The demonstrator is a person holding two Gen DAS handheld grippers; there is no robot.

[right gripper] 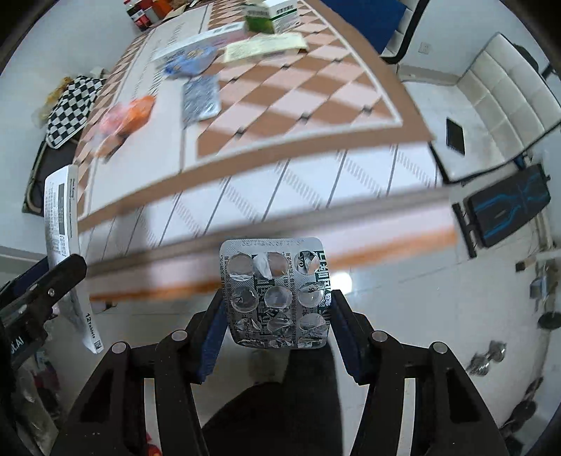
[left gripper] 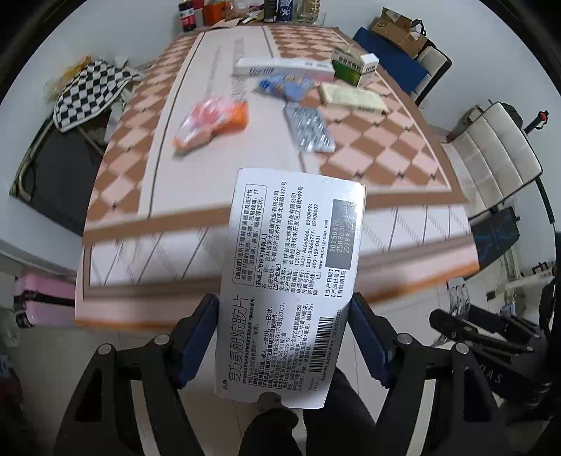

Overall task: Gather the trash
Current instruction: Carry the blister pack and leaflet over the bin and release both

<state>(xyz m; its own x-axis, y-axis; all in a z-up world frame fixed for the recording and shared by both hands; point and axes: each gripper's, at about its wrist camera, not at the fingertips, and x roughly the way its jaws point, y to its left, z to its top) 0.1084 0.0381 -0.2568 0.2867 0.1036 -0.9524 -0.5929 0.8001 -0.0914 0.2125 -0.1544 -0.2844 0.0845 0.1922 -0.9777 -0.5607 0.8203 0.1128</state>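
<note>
My left gripper [left gripper: 282, 336] is shut on a flattened white medicine box [left gripper: 291, 277] printed with black text, held in the air in front of the table's near edge. The box also shows in the right wrist view [right gripper: 65, 245] at the left. My right gripper [right gripper: 277, 329] is shut on an empty silver blister pack [right gripper: 277, 294], also held off the table. More trash lies on the table [left gripper: 196, 175]: an orange wrapper [left gripper: 210, 124], a silver blister pack [left gripper: 308, 129], a blue wrapper [left gripper: 284, 86].
A long white box [left gripper: 284, 68], a green and white box [left gripper: 354, 65] and a pale flat packet [left gripper: 352, 98] lie further back. Bottles [left gripper: 187, 14] stand at the far end. White chairs [left gripper: 491, 151] stand right; a checkered cloth [left gripper: 91, 91] lies left.
</note>
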